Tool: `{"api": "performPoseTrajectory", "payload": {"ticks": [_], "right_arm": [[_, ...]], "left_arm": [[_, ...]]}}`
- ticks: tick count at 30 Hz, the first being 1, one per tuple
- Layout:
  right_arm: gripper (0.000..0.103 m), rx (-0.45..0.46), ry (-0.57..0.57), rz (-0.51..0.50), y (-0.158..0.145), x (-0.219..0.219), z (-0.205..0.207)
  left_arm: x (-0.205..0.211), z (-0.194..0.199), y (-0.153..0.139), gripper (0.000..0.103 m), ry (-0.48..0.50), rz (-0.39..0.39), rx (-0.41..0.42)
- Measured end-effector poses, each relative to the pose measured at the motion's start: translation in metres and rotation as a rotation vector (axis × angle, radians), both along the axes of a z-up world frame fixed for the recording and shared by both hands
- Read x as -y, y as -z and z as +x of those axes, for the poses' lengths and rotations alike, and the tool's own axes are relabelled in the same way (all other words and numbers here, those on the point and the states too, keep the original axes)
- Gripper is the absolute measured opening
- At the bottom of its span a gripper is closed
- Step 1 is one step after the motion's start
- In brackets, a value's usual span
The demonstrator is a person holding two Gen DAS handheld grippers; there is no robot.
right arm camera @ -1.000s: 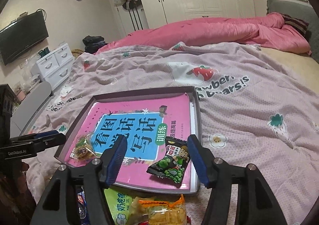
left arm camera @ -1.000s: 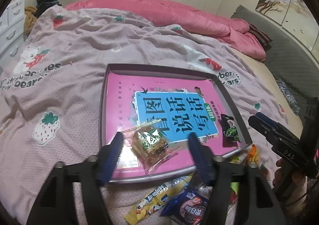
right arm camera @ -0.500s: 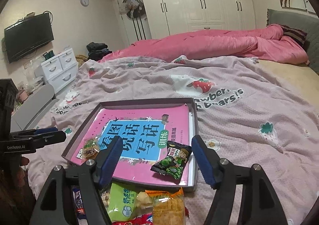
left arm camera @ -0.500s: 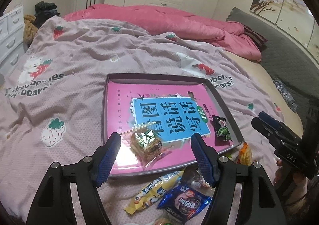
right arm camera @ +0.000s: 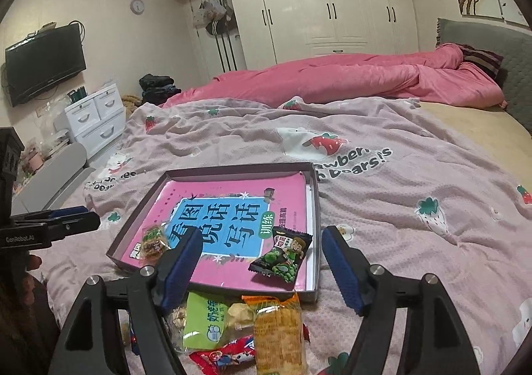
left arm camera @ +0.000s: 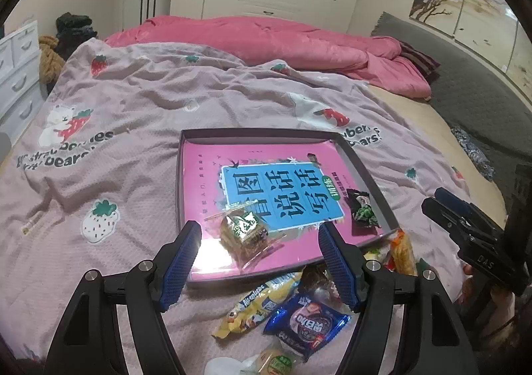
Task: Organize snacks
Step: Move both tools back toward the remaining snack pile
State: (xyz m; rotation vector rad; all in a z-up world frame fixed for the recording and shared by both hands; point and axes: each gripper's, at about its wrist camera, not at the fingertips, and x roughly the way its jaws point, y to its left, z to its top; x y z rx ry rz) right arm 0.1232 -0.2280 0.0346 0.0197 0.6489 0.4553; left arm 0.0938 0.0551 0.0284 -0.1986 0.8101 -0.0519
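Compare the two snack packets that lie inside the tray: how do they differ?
The clear-wrapped cracker packet is transparent and shows its brown contents; the black green-pea packet is opaque with a cartoon print. The cracker packet lies at the tray's near left corner, the pea packet at its near right. Both lie flat on the pink book, ungripped.

Dim indoor light — sharp centre, fisheye-bent, vignetted edges
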Motion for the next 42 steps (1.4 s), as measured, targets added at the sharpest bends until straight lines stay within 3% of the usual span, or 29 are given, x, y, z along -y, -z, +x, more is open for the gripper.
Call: {"api": "performPoseTrajectory", "payload": {"ticks": [17, 42], "right_arm": [[0.074, -0.015, -0.005, -0.027, 0.001, -0.002, -0.025], [0.074, -0.07, 0.039, -0.038, 0.008, 0.011, -0.041]], "left_arm": [[0.001, -0.025, 0.003, 0.075, 0.032, 0.015, -0.038], [0.023, -0.055, 0.03, 0.075, 0.229, 0.088, -0.15]]}}
